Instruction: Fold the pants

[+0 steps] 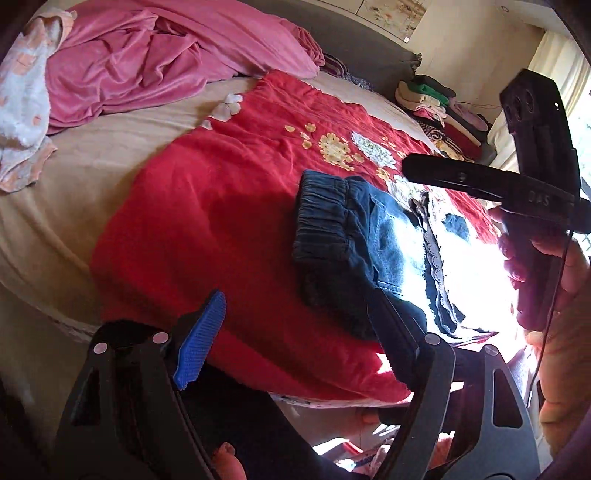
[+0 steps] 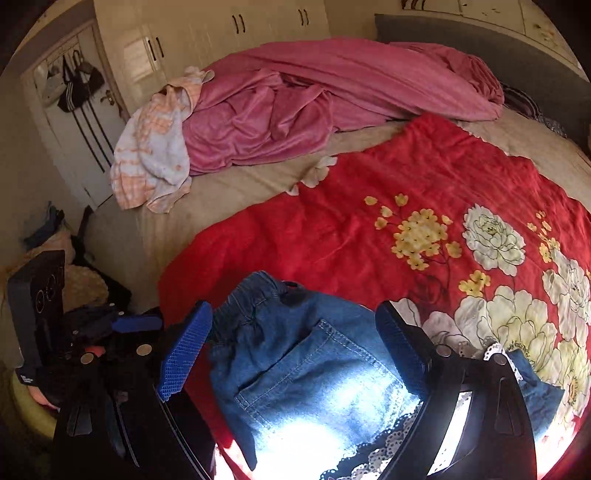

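Observation:
Blue denim pants with an elastic waistband lie folded on the red floral blanket, lace-trimmed hem to the right. My left gripper is open and empty, just in front of the pants' near edge. The right gripper's body shows at the right of that view, above the pants. In the right wrist view the pants lie under and between the fingers of my right gripper, which is open and holds nothing. The left gripper shows at the left, beside the waistband.
A pink blanket and a white-and-orange cloth are piled at the back of the beige bed. Folded clothes are stacked at the bed's far right. Wardrobe doors stand behind. Strong sunlight washes out the pants' right part.

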